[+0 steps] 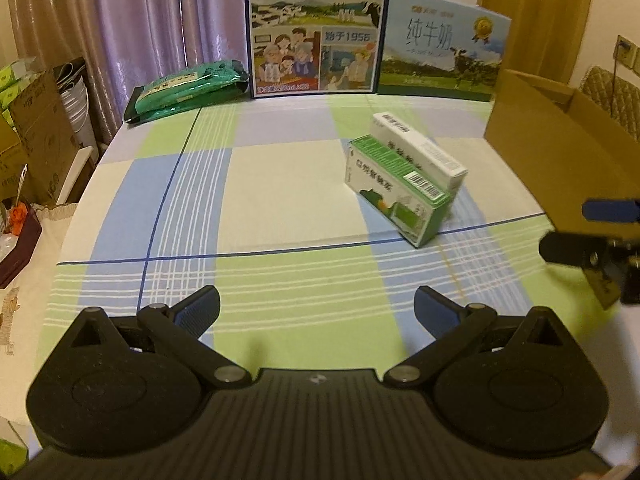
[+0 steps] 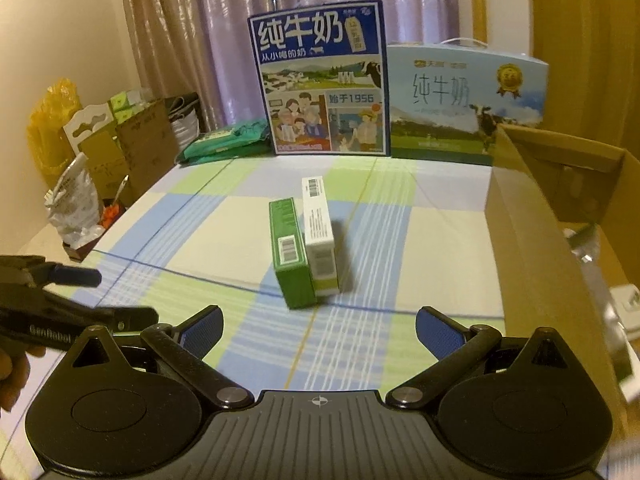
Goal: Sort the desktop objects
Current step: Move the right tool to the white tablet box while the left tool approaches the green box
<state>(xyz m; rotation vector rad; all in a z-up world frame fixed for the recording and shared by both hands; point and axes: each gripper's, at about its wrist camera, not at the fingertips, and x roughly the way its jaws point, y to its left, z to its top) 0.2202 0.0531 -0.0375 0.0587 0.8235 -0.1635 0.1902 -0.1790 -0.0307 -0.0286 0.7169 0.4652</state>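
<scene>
A green box (image 1: 394,196) (image 2: 291,256) and a white box (image 1: 420,152) (image 2: 319,232) stand side by side, touching, on the checked tablecloth (image 1: 280,184) (image 2: 224,232). My left gripper (image 1: 318,310) hovers open over the near cloth, well short of the boxes and left of them. Open as well, my right gripper (image 2: 319,330) sits just short of the two boxes with nothing between its fingers. From the left wrist view the right gripper (image 1: 580,232) shows at the right edge; in the right wrist view the left gripper (image 2: 100,296) enters at the left, held by a hand.
An open cardboard box (image 1: 560,140) (image 2: 560,220) stands at the table's right with items inside. Two milk cartons (image 1: 318,28) (image 2: 468,100) and a green packet (image 1: 188,90) (image 2: 224,142) line the far edge. Boxes and bags (image 2: 100,148) crowd the floor to the left.
</scene>
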